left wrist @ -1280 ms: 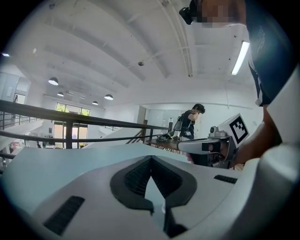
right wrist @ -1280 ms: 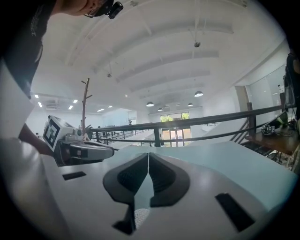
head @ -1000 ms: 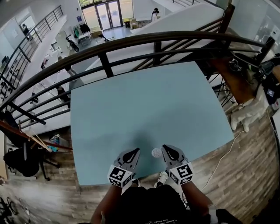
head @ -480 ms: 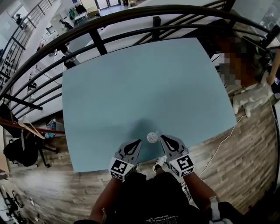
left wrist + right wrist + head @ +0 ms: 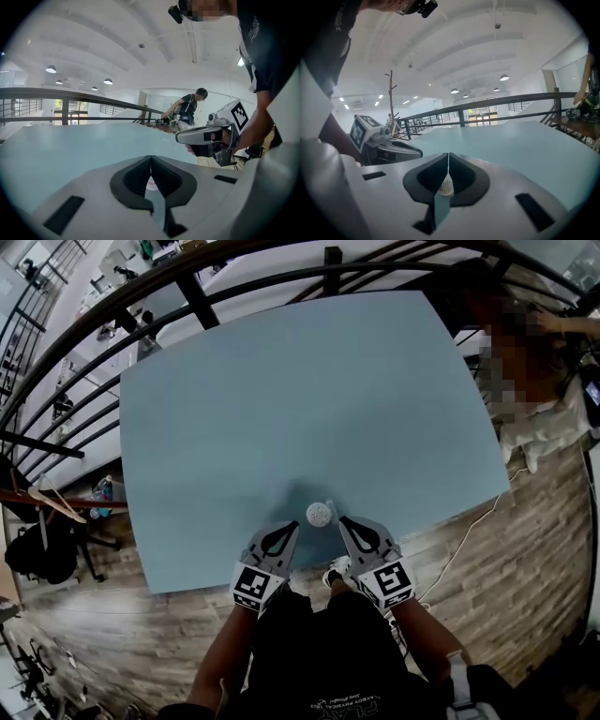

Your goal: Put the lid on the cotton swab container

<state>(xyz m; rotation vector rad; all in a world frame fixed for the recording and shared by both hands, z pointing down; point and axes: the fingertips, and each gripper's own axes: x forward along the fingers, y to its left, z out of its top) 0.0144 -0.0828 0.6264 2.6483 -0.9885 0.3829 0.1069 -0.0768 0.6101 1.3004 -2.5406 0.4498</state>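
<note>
Grippers hang side by side over the near edge of the blue table (image 5: 281,390). The left gripper (image 5: 289,531) and right gripper (image 5: 349,525) both have their jaws pressed together, pinching nothing. The round cotton swab container (image 5: 319,514) stands on the table between their tips.

Black shirt (image 5: 319,652); grey left gripper (image 5: 292,526), right gripper (image 5: 344,521).

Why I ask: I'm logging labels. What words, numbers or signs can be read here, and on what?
No text reads clearly.
White print on the person's black shirt: too blurred to read.
Small white chest logo on that shirt: too small to read.
Black-and-white square markers: patterns, no letters.
</note>
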